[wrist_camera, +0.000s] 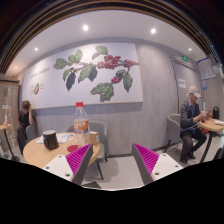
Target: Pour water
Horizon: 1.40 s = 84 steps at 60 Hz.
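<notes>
- Beyond the left finger, on a round wooden worktop (40, 152), stands a clear bottle (81, 118) with a red cap; its long axis is upright and the cap points at the ceiling.
- A reddish band of label wraps the bottle's middle; no writing on it can be read.
- Just left of the bottle on the same worktop sits a dark cup (50, 139), upright, its mouth facing up, apart from the bottle.
- The gripper (113, 160) has its fingers spread wide and released, with nothing between them; the magenta pads (79, 158) face each other across open floor.
- The bottle is ahead and to the left of the fingers, not between them and not touched.
- On the grey wall behind hangs a large mural (85, 75) of green leaves and red berries, without legible text.
- A person (190, 120) sits at another table to the right, and a second person (22, 122) stands at far left.
</notes>
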Each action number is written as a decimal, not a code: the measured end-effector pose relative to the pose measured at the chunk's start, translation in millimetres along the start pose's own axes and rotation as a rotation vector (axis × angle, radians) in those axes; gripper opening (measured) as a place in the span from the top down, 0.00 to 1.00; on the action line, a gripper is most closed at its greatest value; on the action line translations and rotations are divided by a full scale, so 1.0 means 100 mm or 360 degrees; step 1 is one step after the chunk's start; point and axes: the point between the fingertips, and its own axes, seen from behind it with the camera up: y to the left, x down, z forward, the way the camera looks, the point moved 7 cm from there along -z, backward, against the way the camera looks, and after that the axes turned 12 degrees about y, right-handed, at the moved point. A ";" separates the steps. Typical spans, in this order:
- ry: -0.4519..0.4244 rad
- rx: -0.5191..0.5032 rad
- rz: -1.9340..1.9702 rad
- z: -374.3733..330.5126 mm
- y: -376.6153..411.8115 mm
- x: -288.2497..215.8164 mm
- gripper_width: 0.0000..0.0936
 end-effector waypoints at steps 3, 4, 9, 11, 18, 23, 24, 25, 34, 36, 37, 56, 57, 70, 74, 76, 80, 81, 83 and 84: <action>-0.0007 -0.0007 0.0014 0.01 0.00 0.00 0.10; -0.0007 -0.0009 0.0019 0.01 0.01 0.00 0.10; -0.0010 -0.0031 0.0027 -0.04 0.08 -0.05 0.10; -0.0010 -0.0046 0.0024 -0.03 0.13 -0.05 0.10; -0.0025 -0.0100 -0.0041 0.12 0.35 -0.13 0.10; -0.0027 -0.0146 -0.0077 0.31 0.56 -0.19 0.10; -0.0031 -0.0173 -0.0089 0.34 0.45 -0.16 0.10; -0.0027 -0.0173 -0.0088 0.40 0.64 -0.24 0.10; -0.0047 -0.0253 -0.0125 0.82 0.99 -0.33 0.10; -0.0045 -0.0261 -0.0131 0.90 1.04 -0.33 0.10; -0.0043 -0.0265 -0.0134 0.94 1.07 -0.34 0.10; -0.0013 -0.0168 -0.0138 1.77 1.38 -0.46 0.10; -0.0019 -0.0168 -0.0128 1.81 1.39 -0.47 0.12; -0.0173 -0.0124 -0.0115 1.95 1.38 -0.49 0.62; -0.0159 -0.0100 -0.0183 1.80 1.32 -0.52 0.66; -0.0171 -0.0072 -0.0229 1.89 1.50 -0.51 0.67; -0.0148 -0.0024 -0.0387 1.94 1.62 -0.55 0.67; -0.0153 -0.0006 -0.0437 1.94 1.65 -0.58 0.67; -0.0175 0.0031 -0.0546 1.89 1.57 -0.64 0.67; -0.0181 0.0064 -0.0616 1.91 1.60 -0.69 0.67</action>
